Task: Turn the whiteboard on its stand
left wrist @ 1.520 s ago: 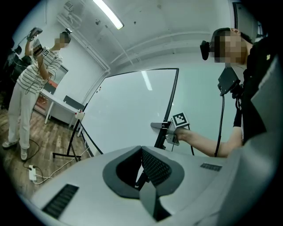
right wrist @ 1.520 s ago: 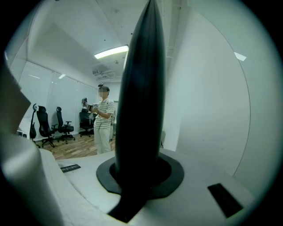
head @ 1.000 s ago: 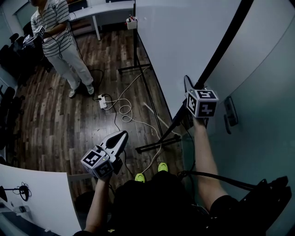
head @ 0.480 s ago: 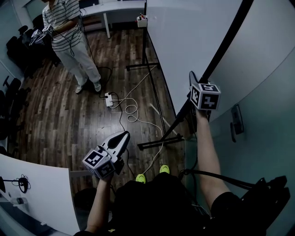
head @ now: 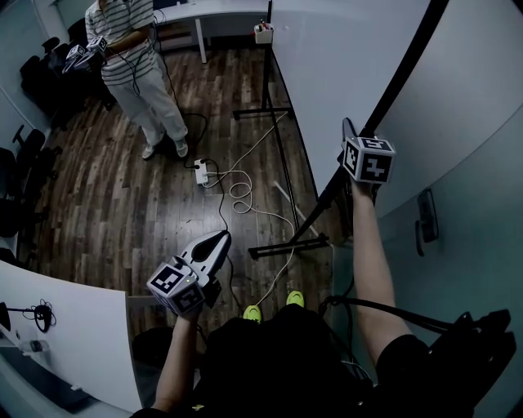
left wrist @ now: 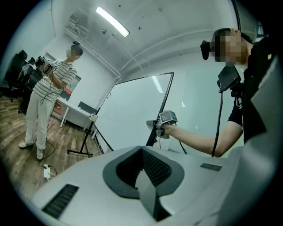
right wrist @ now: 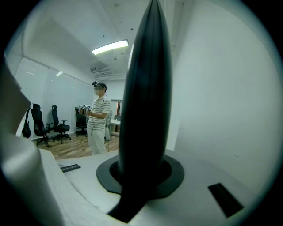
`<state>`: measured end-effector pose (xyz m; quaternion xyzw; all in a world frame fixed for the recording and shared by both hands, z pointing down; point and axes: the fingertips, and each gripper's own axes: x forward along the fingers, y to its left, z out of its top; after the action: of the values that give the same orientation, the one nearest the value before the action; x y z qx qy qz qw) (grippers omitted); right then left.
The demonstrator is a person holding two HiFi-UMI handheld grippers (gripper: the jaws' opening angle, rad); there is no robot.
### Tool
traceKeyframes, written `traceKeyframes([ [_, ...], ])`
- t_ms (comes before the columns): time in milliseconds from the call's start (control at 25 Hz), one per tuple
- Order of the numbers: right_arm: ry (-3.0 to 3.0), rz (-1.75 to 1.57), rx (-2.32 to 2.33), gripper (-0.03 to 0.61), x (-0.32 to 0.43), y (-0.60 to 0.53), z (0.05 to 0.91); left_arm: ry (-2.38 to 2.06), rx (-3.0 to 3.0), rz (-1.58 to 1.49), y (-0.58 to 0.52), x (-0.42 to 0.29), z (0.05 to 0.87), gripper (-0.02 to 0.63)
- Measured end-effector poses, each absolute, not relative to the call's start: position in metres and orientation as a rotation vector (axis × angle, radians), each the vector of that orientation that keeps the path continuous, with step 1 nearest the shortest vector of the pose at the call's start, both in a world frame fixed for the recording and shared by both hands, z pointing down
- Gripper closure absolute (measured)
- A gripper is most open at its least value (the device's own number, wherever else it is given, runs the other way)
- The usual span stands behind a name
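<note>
The right gripper [head: 353, 137] has its 2 jaws closed tight on the black edge [head: 403, 69] of the whiteboard [head: 343, 73]. The board stands on its stand [head: 286, 245] on the wood floor [head: 106, 220]. The left gripper [head: 217, 238] is low, away from the board. Its jaws are pressed together and hold nothing.

It looks like an office or meeting room. There is a dark wood-plank floor [head: 98, 220], black swivel chairs [right wrist: 56, 120] at nine o'clock, a long white worktop [head: 221, 10] at twelve, a big whiteboard [head: 351, 73] at one, and a strip light [right wrist: 110, 46] on the ceiling.
</note>
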<state>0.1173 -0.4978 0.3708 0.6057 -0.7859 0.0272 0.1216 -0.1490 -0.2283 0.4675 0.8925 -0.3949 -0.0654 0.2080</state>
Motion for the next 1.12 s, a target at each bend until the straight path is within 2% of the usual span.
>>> traceKeyframes([
  [1120, -2.286, 0.045, 1.722, 0.537, 0.116, -0.498, 0.375, -1.135, 2.521, -0.187, -0.202, -0.168, 0.475, 0.601],
])
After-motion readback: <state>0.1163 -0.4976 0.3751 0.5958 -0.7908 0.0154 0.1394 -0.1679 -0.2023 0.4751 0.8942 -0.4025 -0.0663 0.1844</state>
